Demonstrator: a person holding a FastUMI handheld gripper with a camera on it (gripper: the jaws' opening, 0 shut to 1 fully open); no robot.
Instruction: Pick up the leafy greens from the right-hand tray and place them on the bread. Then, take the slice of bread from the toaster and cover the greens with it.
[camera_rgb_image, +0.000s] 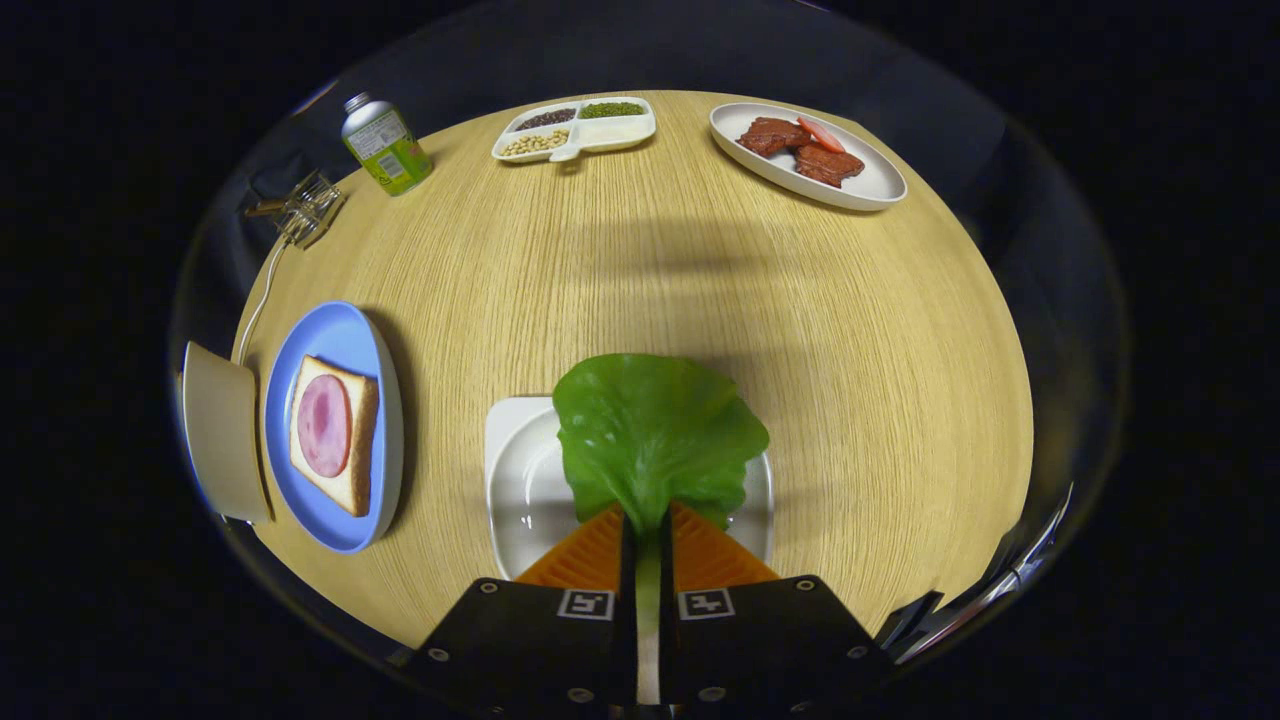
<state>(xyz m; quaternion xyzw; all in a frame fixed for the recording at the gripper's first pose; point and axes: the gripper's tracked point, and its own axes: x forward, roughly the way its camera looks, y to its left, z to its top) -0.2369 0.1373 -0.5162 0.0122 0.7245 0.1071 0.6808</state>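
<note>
A green lettuce leaf (655, 430) fans out just ahead of my gripper (648, 522), whose two fingers press on its pale stem, shut on it. The leaf hangs over a white square tray (515, 470) that lies under and beyond the fingers. To the left, a blue plate (345, 335) holds a slice of bread (352, 470) with a round pink slice of ham (324, 425) on top. Beside that plate, further left, stands a beige toaster (222, 430) with a white cord; no bread slice is visible in it from here.
On the far side of the wooden table (650, 260): a white oval plate with brown meat pieces (805, 155), a divided white dish of beans and seeds (575, 128), a green-labelled can (385, 145) and a small clear object (305, 210).
</note>
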